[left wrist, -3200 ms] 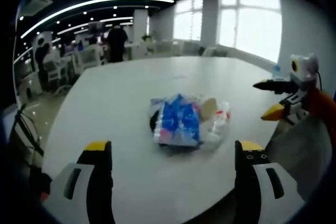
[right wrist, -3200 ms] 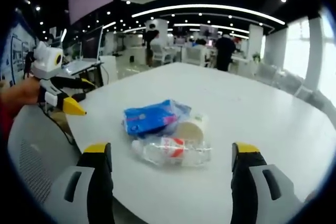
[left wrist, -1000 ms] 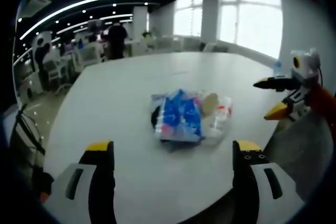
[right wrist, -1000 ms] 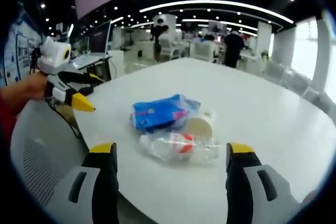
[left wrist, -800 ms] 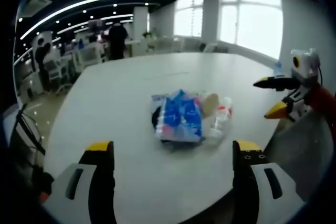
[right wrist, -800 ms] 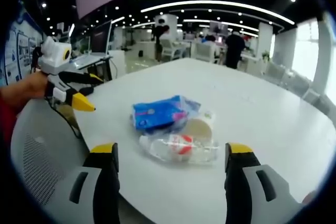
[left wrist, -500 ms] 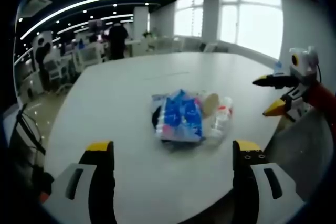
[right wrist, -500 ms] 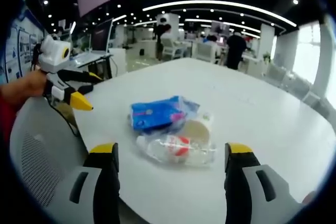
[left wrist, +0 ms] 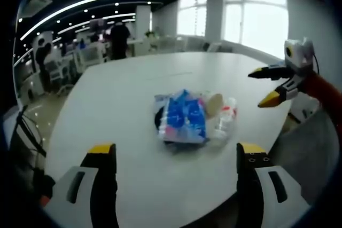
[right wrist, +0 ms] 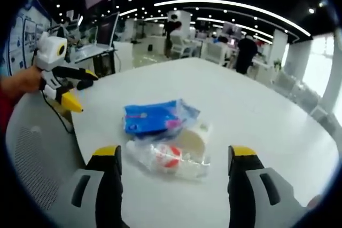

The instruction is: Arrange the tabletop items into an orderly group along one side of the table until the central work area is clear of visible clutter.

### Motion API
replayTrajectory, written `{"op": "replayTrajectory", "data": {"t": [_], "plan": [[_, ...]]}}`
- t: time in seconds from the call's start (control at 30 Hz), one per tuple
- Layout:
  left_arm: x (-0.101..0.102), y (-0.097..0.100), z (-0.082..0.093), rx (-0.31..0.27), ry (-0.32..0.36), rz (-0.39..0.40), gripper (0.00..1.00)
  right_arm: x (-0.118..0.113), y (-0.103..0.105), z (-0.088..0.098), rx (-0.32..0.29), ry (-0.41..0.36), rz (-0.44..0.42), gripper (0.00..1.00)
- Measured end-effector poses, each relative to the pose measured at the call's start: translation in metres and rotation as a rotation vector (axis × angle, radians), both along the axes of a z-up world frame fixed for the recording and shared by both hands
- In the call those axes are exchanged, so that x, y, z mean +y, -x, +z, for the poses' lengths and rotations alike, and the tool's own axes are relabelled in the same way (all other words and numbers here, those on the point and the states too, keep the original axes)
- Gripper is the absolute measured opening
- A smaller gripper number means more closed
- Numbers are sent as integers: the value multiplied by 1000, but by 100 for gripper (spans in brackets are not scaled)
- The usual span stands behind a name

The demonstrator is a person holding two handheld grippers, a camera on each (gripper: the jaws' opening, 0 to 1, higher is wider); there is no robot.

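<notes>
While the left gripper (left wrist: 175, 158) is held wide open and empty near the table (left wrist: 107, 110) edge, a blue packet (left wrist: 183, 118), paper cup (left wrist: 214, 103) and clear bottle (left wrist: 224, 121) are seen bunched mid-table, right gripper (left wrist: 268, 86) spread open at far right. Over in the right gripper view, same pile: packet (right wrist: 152, 118) behind bottle (right wrist: 168, 158), jaws wide, nothing gripped.

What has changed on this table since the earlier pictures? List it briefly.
In the left gripper view the right tongs have risen and moved inward over the white table's edge, open and empty. Nothing was gripped or released. The blue plastic packet, clear plastic bottle with red label and white paper cup stay piled together. The left tongs stay open beside the table.
</notes>
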State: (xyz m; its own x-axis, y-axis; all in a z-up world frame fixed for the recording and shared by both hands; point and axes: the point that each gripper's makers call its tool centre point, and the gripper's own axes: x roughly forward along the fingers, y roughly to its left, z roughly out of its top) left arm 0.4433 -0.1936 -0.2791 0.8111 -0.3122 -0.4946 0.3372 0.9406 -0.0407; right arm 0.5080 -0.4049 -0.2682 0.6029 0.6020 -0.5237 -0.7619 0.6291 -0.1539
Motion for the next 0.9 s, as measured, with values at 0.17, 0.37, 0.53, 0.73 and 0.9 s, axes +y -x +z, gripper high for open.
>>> {"op": "replayTrajectory", "data": {"t": [0.17,0.37,0.53,0.73,0.9], "plan": [[0,0,-1,3,-2,0,90,7,-12,-1,0,5,14,80],[0,0,-2,7,-3,1,90,18,-30,3,-10,8,37,78],[0,0,-2,10,-5,-1,89,29,-42,2,-5,16,56,78],[0,0,-3,10,-2,0,89,45,-53,-1,37,-9,82,74],[0,0,-3,10,-1,0,89,57,-66,-3,61,-27,88,71]]}}
